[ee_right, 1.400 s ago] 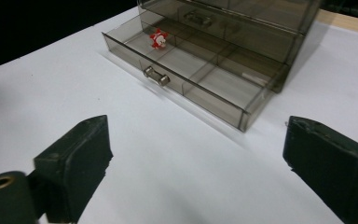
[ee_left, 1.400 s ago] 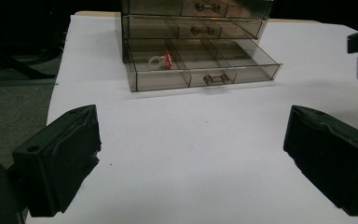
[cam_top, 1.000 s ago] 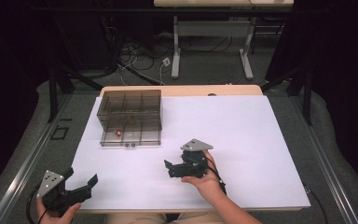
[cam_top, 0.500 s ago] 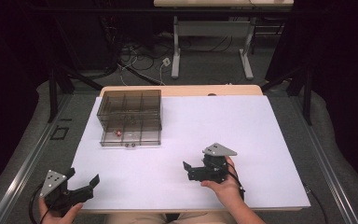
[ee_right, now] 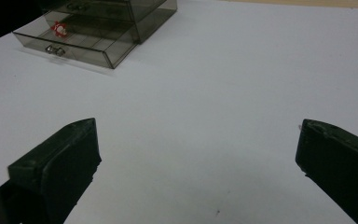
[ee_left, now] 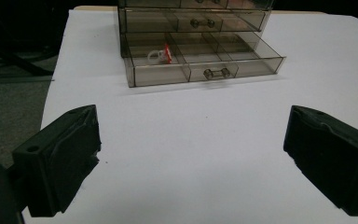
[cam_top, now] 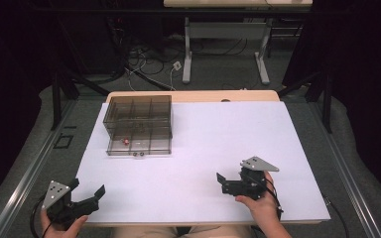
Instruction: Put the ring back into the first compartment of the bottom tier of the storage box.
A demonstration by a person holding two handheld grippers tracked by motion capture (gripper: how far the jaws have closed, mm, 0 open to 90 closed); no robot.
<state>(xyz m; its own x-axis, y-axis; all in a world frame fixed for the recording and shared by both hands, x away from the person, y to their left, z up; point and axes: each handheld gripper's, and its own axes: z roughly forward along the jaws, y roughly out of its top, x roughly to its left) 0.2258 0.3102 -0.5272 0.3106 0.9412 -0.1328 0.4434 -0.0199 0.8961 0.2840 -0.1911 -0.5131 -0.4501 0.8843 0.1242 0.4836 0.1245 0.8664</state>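
Seen from above: smoky transparent plastic drawer cabinet at upper left of white table sheet, bottom drawer pulled out toward lower edge of frame, upper drawers apparently shut. Inside open drawer, left compartment in left gripper view, small red-and-white ring-like item, too small to identify for sure. Drawer front fitted w/ small metal two-knob handle; similar handle on drawer above. Left gripper at lower left corner of high view, hanging off front-left edge of table, jaws spread wide, nothing between them. Right gripper at lower centre-right, low over bare sheet, jaws likewise apart & empty, pointing left toward cabinet. Both well apart from cabinet; neither touching drawer or item. Judged progress: item appears already placed in drawer, so placing step looks done; drawer not yet pushed home, so closing probably left, w/ approx. whole reach across sheet to go. Alternative reading: item not yet taken out; can't settle from these views. Brands, labels, writing: none legible on cabinet, sheet or grippers; grey three-cornered plates on both grippers blank as far as visible. Background at top of high view: table legs, loose cables on floor, no readable text.
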